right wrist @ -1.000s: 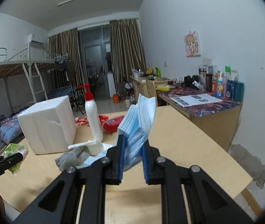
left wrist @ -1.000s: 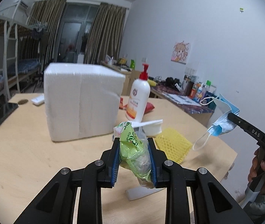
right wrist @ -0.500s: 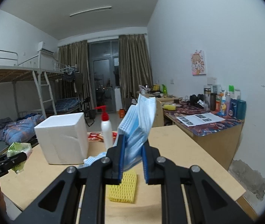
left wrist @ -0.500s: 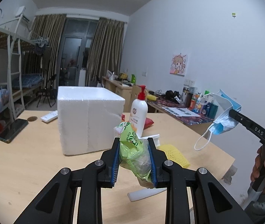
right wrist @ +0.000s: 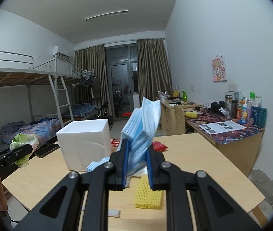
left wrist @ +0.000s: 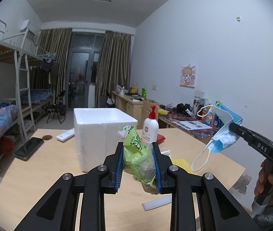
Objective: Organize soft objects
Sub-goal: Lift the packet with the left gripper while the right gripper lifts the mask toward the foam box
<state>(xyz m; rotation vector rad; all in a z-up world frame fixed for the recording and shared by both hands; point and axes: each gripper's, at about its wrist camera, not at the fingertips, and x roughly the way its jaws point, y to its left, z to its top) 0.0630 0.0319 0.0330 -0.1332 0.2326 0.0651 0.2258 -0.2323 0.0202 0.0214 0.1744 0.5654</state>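
My left gripper (left wrist: 138, 159) is shut on a crumpled green plastic bag (left wrist: 136, 154) and holds it above the wooden table (left wrist: 40, 173). It also shows at the left of the right wrist view (right wrist: 23, 146). My right gripper (right wrist: 136, 159) is shut on a blue face mask (right wrist: 142, 123), held high over the table; the mask (left wrist: 223, 134) hangs with its ear loop down at the right of the left wrist view. An open white foam box (left wrist: 101, 132) stands on the table ahead, also in the right wrist view (right wrist: 84, 142).
A white pump bottle with a red top (left wrist: 150, 129), a red packet (left wrist: 160, 138), a yellow foam net (right wrist: 148, 194), a white strip (left wrist: 156, 202), a phone (left wrist: 28, 148) and a remote (left wrist: 65, 134) lie on the table. A cluttered desk (right wrist: 228, 127) stands at the right wall.
Both grippers have risen well above the table, each still holding its item. The table and the foam box now sit lower and farther in both views.
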